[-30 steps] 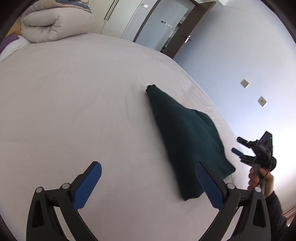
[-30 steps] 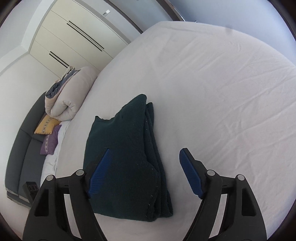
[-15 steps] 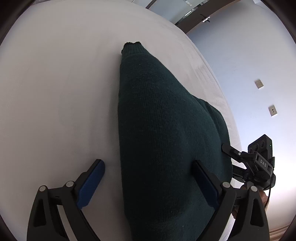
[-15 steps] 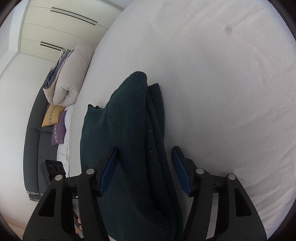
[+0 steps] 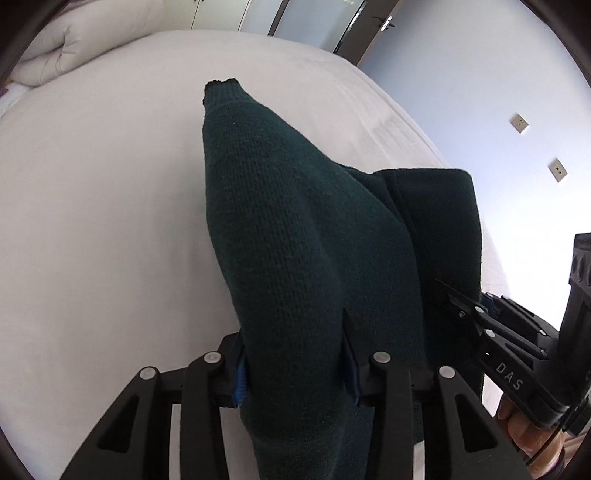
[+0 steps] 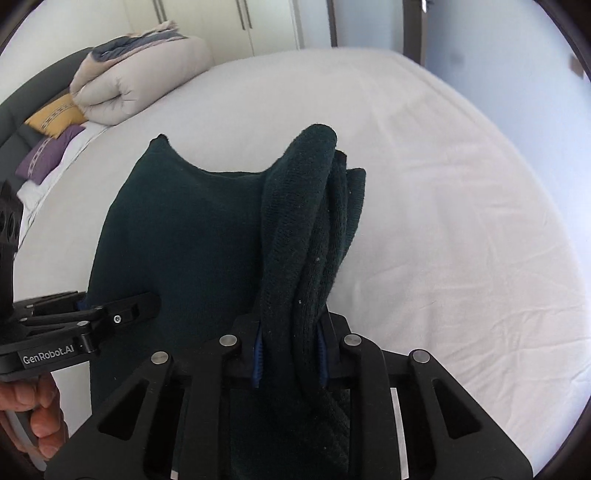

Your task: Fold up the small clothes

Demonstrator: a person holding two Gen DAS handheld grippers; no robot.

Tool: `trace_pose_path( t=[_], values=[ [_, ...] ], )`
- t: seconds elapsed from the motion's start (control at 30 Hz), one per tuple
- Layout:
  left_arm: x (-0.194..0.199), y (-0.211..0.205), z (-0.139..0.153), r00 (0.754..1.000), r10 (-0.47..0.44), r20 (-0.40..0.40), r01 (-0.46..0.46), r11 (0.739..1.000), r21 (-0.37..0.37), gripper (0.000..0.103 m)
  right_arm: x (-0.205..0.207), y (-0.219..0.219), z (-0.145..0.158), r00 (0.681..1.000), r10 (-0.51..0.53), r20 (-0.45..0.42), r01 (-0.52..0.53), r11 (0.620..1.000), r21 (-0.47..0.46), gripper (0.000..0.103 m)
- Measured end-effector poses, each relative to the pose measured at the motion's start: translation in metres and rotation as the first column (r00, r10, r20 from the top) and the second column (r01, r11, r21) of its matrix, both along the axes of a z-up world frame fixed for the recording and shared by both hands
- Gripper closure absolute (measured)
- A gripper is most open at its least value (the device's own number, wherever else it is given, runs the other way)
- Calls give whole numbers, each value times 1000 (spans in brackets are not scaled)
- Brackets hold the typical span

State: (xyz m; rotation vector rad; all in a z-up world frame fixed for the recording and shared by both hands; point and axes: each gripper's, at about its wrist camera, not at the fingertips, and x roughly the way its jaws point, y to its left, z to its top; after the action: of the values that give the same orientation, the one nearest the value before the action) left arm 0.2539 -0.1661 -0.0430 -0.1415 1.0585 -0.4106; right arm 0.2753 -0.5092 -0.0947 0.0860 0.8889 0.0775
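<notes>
A dark green knitted garment, folded in several layers, lies on the white bed. My left gripper is shut on its near left corner. My right gripper is shut on the near right corner, where the layers bunch into a ridge. The near edge is lifted a little; the far end still rests on the sheet. The right gripper also shows in the left wrist view, and the left gripper shows in the right wrist view. The blue pads are mostly hidden by cloth.
A rolled beige duvet and yellow and purple cushions lie at the head of the bed. A dark door and a pale blue wall with sockets stand beyond the bed's far side.
Both grippers moved forward onto the garment's near edge and closed on it. The near corners are now pinched and raised slightly off the sheet.
</notes>
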Motion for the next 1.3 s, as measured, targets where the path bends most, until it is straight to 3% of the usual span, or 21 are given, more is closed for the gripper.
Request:
trace_pose_path(
  t=[0.1,0.23,0.47,0.63,0.77,0.87,0.93,1.03,1.1,1.23,1.3],
  values=[
    [-55,33,30,996,9,87,-12,1000,29,61,-49,36,27,996,44,81,-45,999,12,83],
    [-129,88,49,993,40,109,-42,999,18,61,-114,70,36,990,98,104,-109,988,109,83],
    [-219,141,22,995,83,57,-86,995,55,61,-196,128,8,987,155,51,-163,959,233,83],
    [-229,148,-7,994,107,19,-107,994,29,60,-209,152,-16,989,146,4,-143,962,232,83],
    [-215,143,-23,994,111,23,-112,992,61,57,-208,152,-32,992,126,-14,-120,968,218,83],
    [-209,139,-39,993,119,19,-120,988,92,50,-194,140,-66,993,94,-66,-79,978,195,82],
    [-208,144,-42,993,115,28,-117,988,104,47,-180,121,-91,993,77,-85,-53,965,256,80],
    [-208,141,-41,993,108,49,-113,985,130,47,-176,97,-111,994,53,-100,-7,908,419,79],
    [-209,140,-38,992,110,59,-117,984,134,49,-172,97,-109,995,52,-80,-11,892,453,79],
    [-214,140,-28,990,109,85,-121,981,150,56,-182,110,-81,995,98,16,-97,927,361,81],
    [-213,141,-19,988,118,103,-132,981,141,58,-183,113,-67,994,100,36,-106,923,371,81]
  ],
)
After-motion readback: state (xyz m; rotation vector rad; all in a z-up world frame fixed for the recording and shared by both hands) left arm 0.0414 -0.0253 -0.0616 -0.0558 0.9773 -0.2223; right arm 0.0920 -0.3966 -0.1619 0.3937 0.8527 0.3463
